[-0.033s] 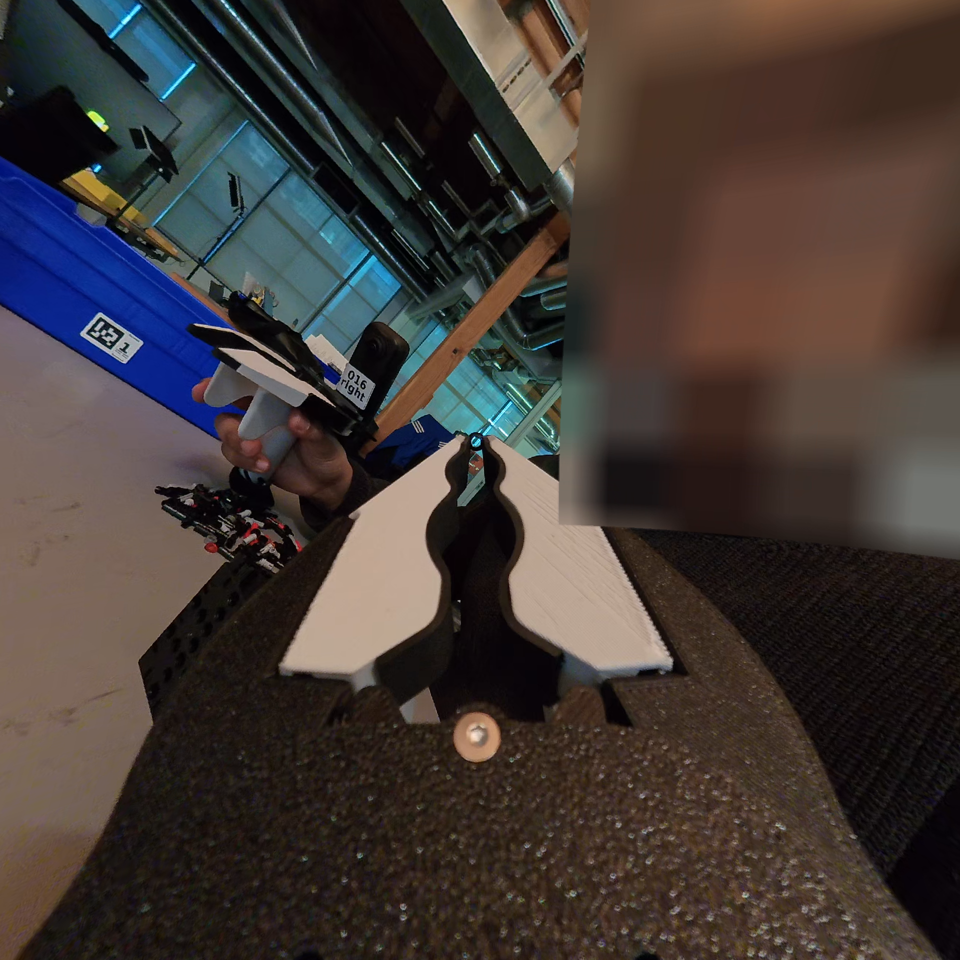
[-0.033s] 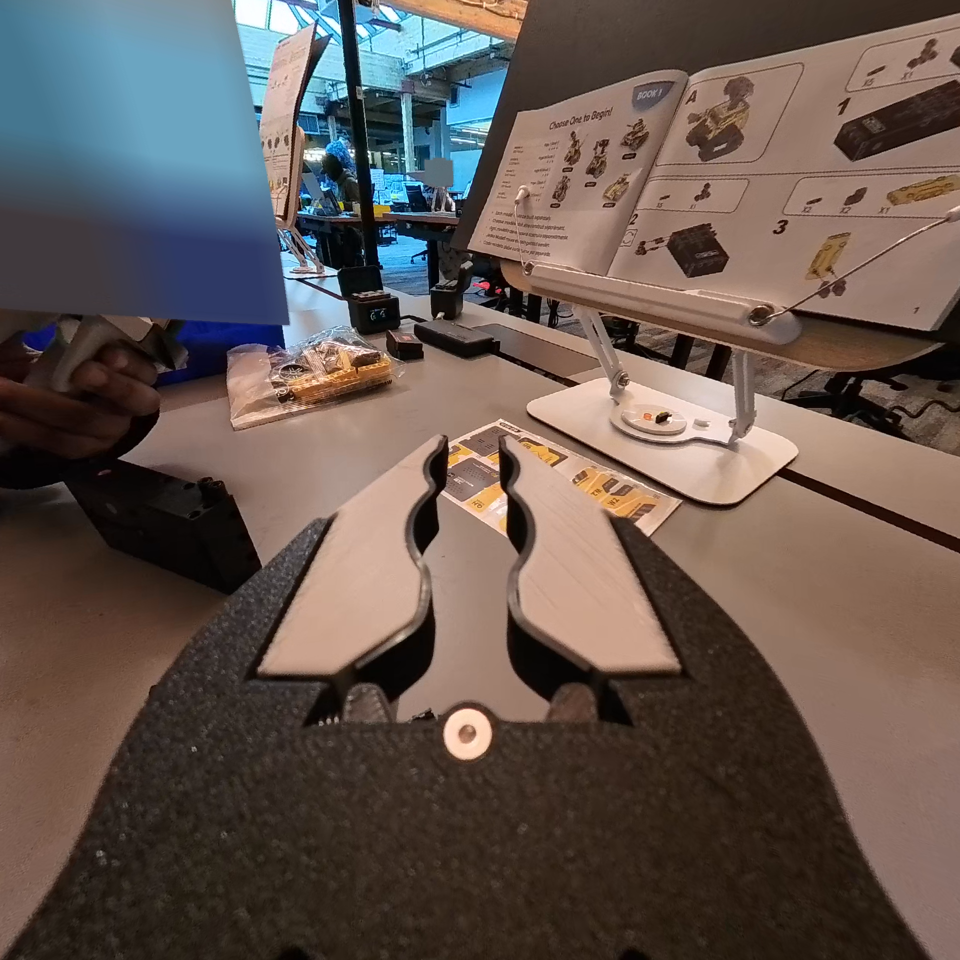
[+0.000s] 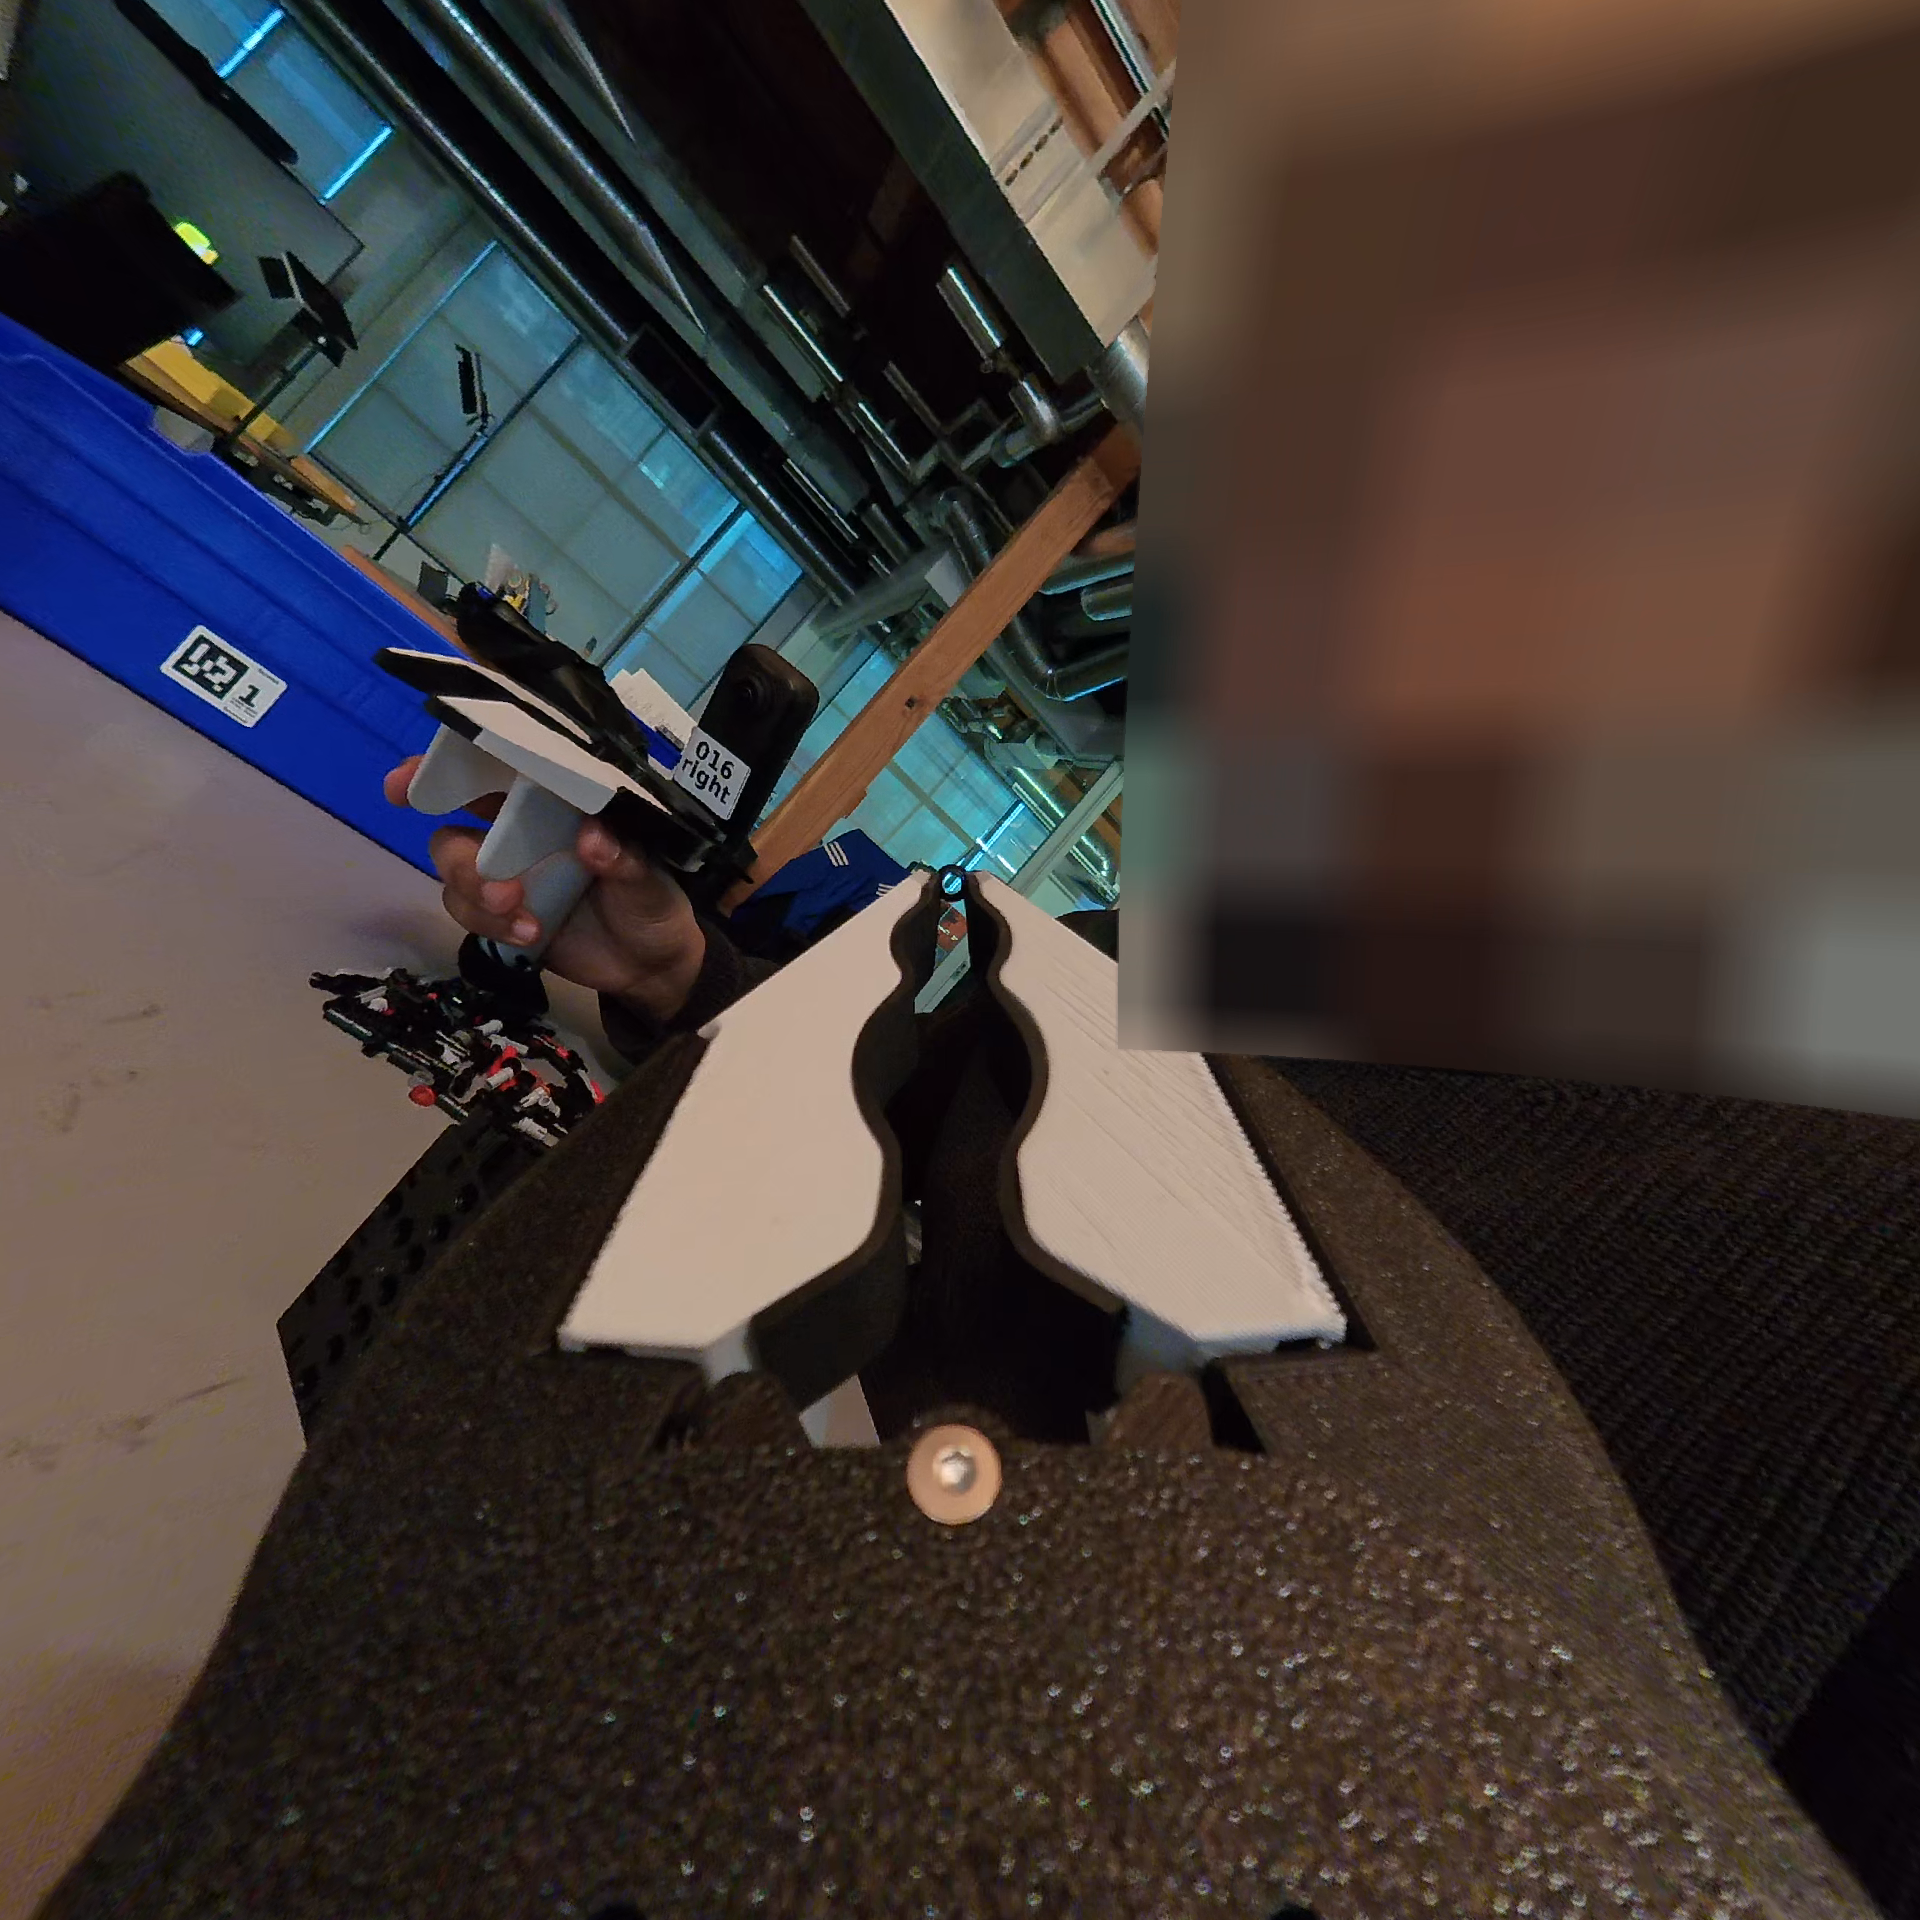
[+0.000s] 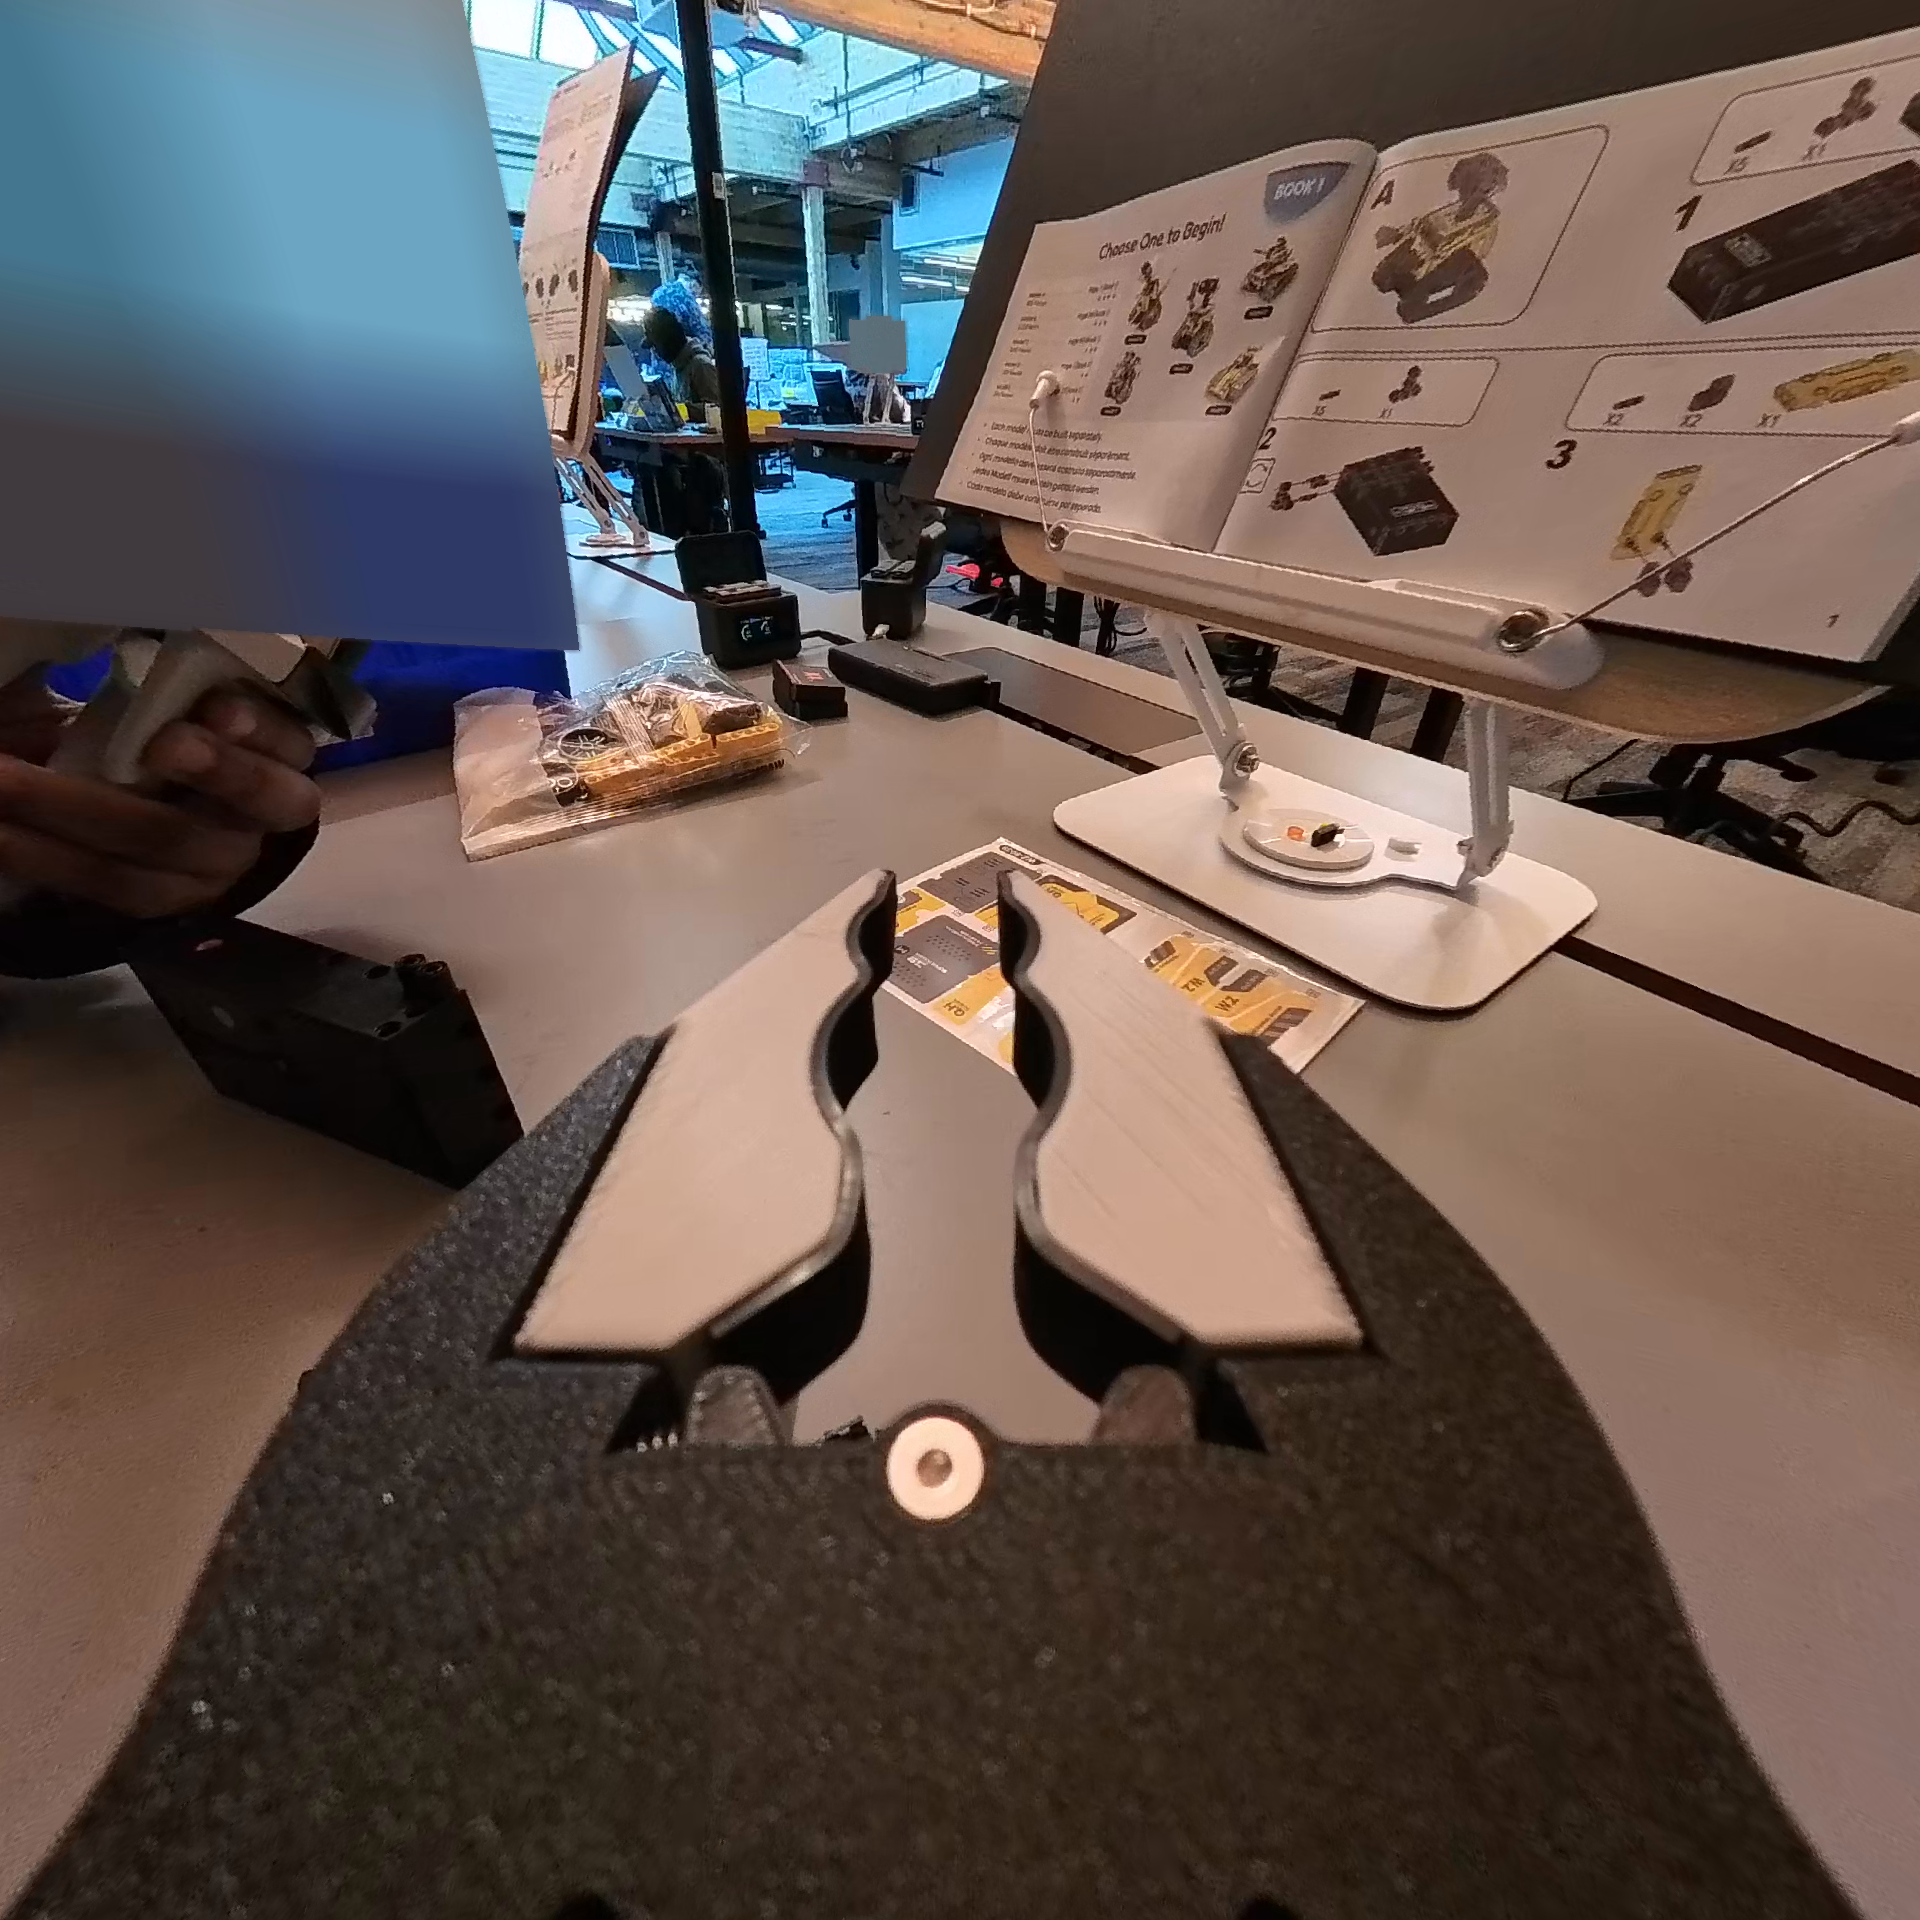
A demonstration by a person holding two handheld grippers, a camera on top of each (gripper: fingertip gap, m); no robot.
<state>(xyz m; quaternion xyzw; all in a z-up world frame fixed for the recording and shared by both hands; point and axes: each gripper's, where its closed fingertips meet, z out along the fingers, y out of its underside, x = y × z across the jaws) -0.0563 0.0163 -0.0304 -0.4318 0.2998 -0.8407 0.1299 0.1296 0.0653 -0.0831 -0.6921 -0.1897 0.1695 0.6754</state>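
Observation:
My left gripper [image 3: 951, 885] is shut on a small black ring-shaped piece [image 3: 951, 882] pinched at its fingertips, tilted up off the table. A black block with rows of holes [image 3: 384, 1278] lies just below and left of it, and also shows in the right wrist view [image 4: 332, 1039]. A pile of small black and red pins [image 3: 457, 1039] lies beyond it. My right gripper [image 4: 945, 894] is open and empty, low over the grey table [image 4: 1558, 1247], with a yellow and black sticker sheet [image 4: 1195, 966] past its tips. The right gripper also shows in the left wrist view [image 3: 436, 691], held in a hand [image 3: 603, 925].
An open instruction booklet [image 4: 1455, 343] rests on a white book stand [image 4: 1351, 914] at the right. A clear bag of yellow and black parts [image 4: 634, 738] lies at the back left, with small black devices [image 4: 743, 613] behind it. A blue bin [image 3: 156, 561] stands at the table's far side.

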